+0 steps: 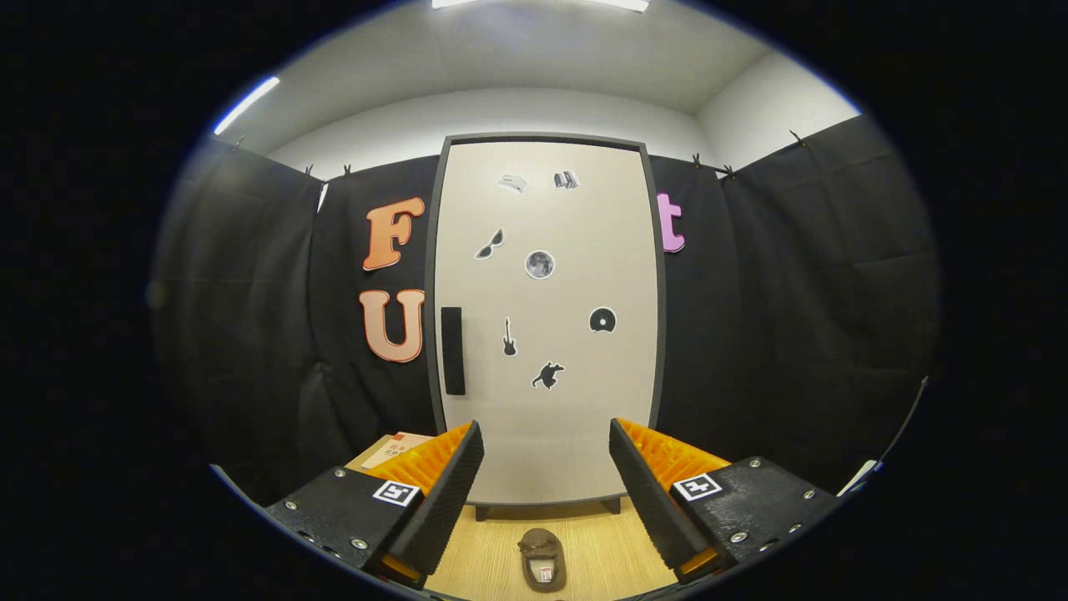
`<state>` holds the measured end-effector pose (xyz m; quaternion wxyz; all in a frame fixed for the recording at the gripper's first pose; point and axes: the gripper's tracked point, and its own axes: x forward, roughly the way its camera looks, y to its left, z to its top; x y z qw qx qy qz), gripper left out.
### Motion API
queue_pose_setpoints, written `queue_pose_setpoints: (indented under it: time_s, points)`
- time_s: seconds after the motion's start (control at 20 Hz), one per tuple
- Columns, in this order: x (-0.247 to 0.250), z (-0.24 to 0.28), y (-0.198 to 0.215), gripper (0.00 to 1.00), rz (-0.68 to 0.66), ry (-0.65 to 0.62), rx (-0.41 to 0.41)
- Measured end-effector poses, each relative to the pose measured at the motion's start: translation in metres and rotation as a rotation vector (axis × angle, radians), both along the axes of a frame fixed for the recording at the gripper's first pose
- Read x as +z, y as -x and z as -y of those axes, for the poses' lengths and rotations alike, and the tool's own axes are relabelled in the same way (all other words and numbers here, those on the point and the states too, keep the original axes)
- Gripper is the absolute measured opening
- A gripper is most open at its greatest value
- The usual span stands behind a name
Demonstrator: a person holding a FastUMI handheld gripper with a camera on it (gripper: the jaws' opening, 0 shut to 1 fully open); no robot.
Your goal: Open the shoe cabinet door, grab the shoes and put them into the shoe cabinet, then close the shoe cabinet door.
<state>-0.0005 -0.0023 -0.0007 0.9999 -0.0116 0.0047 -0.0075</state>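
With jaws spread empty, shoe (542, 559) on floor between them, before closed cabinet door (544, 325).

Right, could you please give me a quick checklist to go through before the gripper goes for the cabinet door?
1. Cabinet door shut, so opening comes first: ok, it sits flush in its frame.
2. Handle findable: ok, a dark vertical bar at the door's left edge, beyond the left finger.
3. Gripper ready to take the handle: ok, fingers are spread apart and hold nothing.
4. Gripper lined up with the handle: not ok, it points at the door's middle, with the handle off to the left.
5. Shoe waiting: ok, it lies on the wooden floor between the fingers, before the cabinet.
6. Room inside the cabinet: cannot tell, door hides it.
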Motion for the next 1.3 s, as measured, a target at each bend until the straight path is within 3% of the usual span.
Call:
queue_pose_setpoints:
  time_s: [0.75, 1.05, 1.3]
  points:
    - [-0.005, -0.015, -0.012, 0.95, -0.015, 0.018, 0.096]
    - [-0.004, -0.04, -0.052, 0.95, -0.01, 0.039, 0.142]
    - [-0.002, -0.062, -0.115, 0.95, -0.017, 0.041, 0.144]
